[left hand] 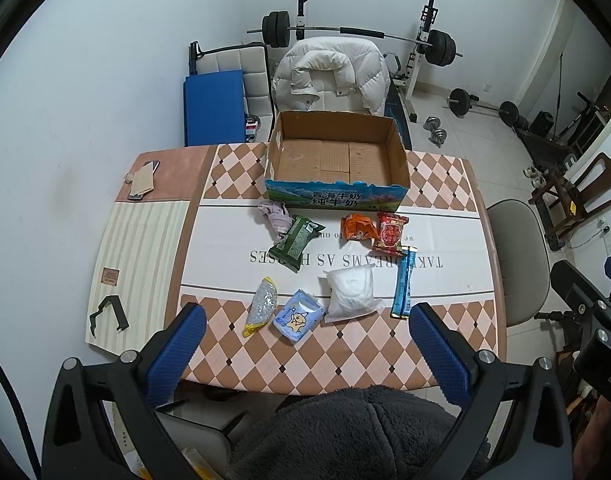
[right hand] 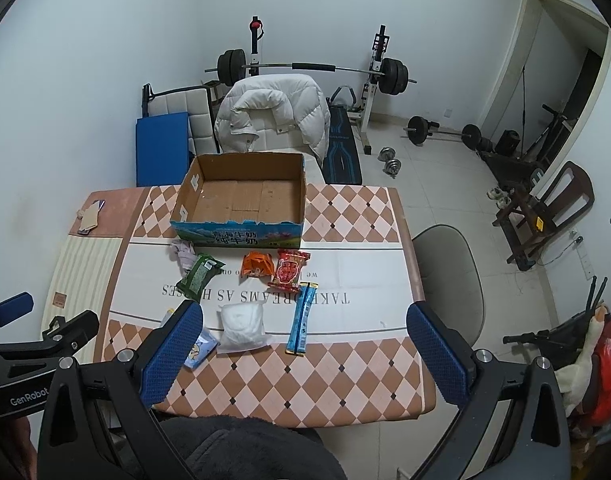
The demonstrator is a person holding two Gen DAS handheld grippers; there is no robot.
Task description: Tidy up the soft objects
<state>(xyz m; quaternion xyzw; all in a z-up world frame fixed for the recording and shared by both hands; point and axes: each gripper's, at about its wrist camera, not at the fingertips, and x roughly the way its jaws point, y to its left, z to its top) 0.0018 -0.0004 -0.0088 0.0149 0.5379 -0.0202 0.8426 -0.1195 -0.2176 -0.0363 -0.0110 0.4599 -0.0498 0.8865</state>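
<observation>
Both the left hand-held gripper [left hand: 307, 350] and right hand-held gripper [right hand: 305, 350] hang spread apart, holding nothing, over the near edge of the checked-cloth worktop [left hand: 345, 356]. Eight soft items lie loose between that edge and one open brown cardboard box [left hand: 337, 156] at the far edge, among them one white pouch [left hand: 351, 294], one long blue sachet [left hand: 404, 282] and one green packet [left hand: 295, 242].

Ahead of the wide-spread jaws of the left gripper [left hand: 307, 344], bare checkered tablecloth [left hand: 345, 356] gives open room up to the nearest packets: the silver pouch [left hand: 261, 307], cartoon tissue pack [left hand: 298, 316] and white bag [left hand: 351, 294]. Beyond them the cardboard box [left hand: 337, 196] walls off the far side (open on top). To the right of the right gripper [right hand: 305, 344], the cloth lies free.
</observation>
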